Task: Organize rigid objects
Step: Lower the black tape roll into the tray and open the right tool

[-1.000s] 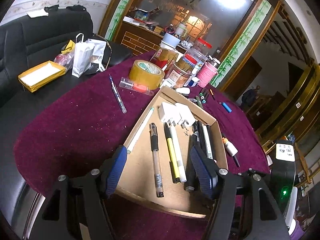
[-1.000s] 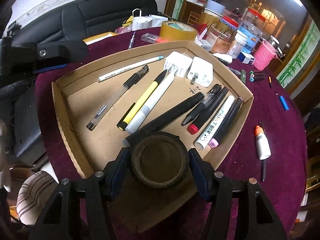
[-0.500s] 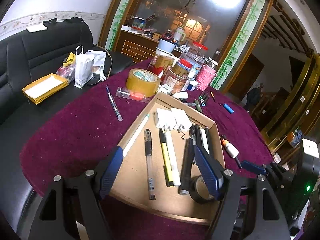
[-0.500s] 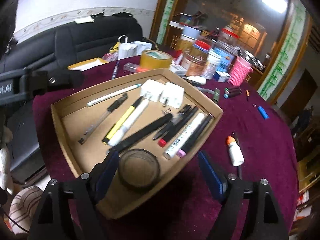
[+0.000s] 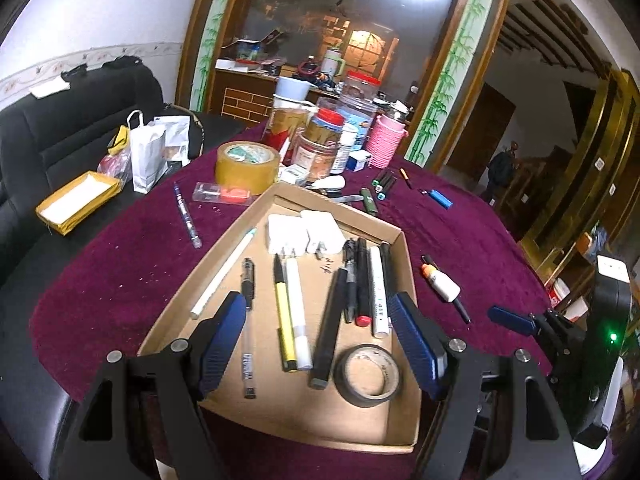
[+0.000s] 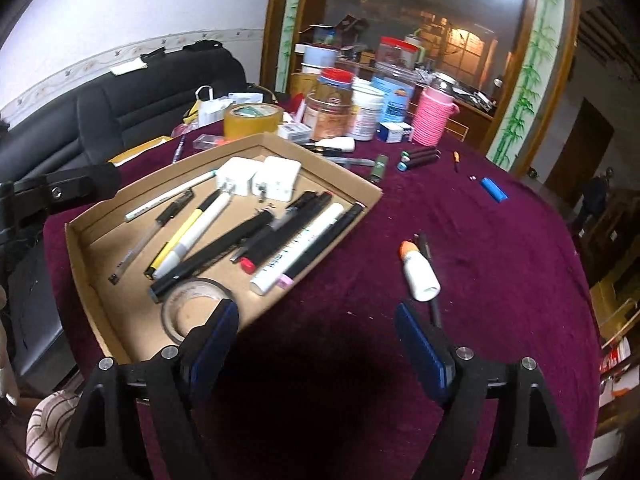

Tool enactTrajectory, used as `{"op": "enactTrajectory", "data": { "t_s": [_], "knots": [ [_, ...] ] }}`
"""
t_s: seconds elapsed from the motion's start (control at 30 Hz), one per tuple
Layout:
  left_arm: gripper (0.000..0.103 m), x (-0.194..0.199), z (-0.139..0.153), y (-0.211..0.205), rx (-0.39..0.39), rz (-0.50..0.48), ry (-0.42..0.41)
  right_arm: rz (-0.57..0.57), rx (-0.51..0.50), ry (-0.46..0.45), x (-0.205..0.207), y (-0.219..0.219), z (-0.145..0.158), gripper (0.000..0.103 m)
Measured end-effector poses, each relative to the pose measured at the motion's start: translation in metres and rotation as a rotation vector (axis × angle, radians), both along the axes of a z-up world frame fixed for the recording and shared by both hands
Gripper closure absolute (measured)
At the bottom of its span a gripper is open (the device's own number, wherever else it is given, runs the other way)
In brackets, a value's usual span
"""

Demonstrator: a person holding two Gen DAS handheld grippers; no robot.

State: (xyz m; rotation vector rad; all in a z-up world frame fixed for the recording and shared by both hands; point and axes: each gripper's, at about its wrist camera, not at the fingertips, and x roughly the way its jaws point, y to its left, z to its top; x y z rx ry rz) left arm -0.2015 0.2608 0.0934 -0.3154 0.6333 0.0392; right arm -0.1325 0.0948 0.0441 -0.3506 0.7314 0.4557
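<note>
Both grippers' jaws stand spread and empty; no label on the white marker (image 6: 297,249) is legible.

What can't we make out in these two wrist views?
- Black tape roll: near edge hidden behind the right gripper's finger, right wrist view.
- Handwriting on the cardboard tray floor: too small, left wrist view.
- Jar labels: too small and blurred, both views.
- Black pen under the white glue bottle: partly covered.
</note>
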Motion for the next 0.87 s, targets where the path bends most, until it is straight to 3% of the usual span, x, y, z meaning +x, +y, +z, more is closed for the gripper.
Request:
{"op": "enactTrajectory", "data": {
  "t_s": [0.13,0.17,0.2,0.3,0.43,0.53,0.6,0.63,0.77,0.8,0.87],
  "knots": [
    [0.026,-0.006,0.011,-0.008,-0.003,0.03,-0.071,-0.023,0.013,0.003,0.003,-0.015,-0.004,0.019],
    [0.015,-0.009,0.016,-0.007,-0.02,0.037,-0.1,-0.028,0.017,0.005,0.003,-0.018,-0.005,0.019],
    [0.0,-0.014,0.024,-0.005,-0.06,0.039,-0.152,-0.035,0.024,0.007,0.004,-0.022,-0.006,0.019],
    [0.0,-0.023,0.041,0.006,-0.159,0.051,-0.332,-0.056,0.042,0.018,0.007,-0.032,-0.01,0.019],
    [0.0,-0.018,0.049,0.01,-0.08,0.199,-0.3,-0.079,0.068,0.033,0.009,-0.043,-0.014,0.019],
    [0.0,-0.013,0.042,0.024,-0.231,0.066,-0.282,-0.078,0.078,0.037,0.008,-0.044,-0.018,0.019],
    [0.0,-0.019,0.038,0.029,-0.244,0.101,-0.298,-0.069,0.079,0.035,0.006,-0.042,-0.019,0.019],
    [0.0,-0.021,0.037,0.029,-0.214,0.129,-0.288,-0.061,0.076,0.033,0.004,-0.039,-0.019,0.019],
    [0.0,-0.029,0.029,0.003,0.083,0.261,-0.222,-0.007,0.056,0.016,-0.009,-0.024,-0.021,0.019],
    [0.0,-0.027,0.027,-0.008,0.196,0.282,-0.187,-0.007,0.056,0.016,-0.009,-0.024,-0.021,0.019],
    [0.0,-0.023,0.022,-0.017,0.301,0.298,-0.141,0.006,0.051,0.022,-0.011,-0.02,-0.022,0.018]
  ]
}}
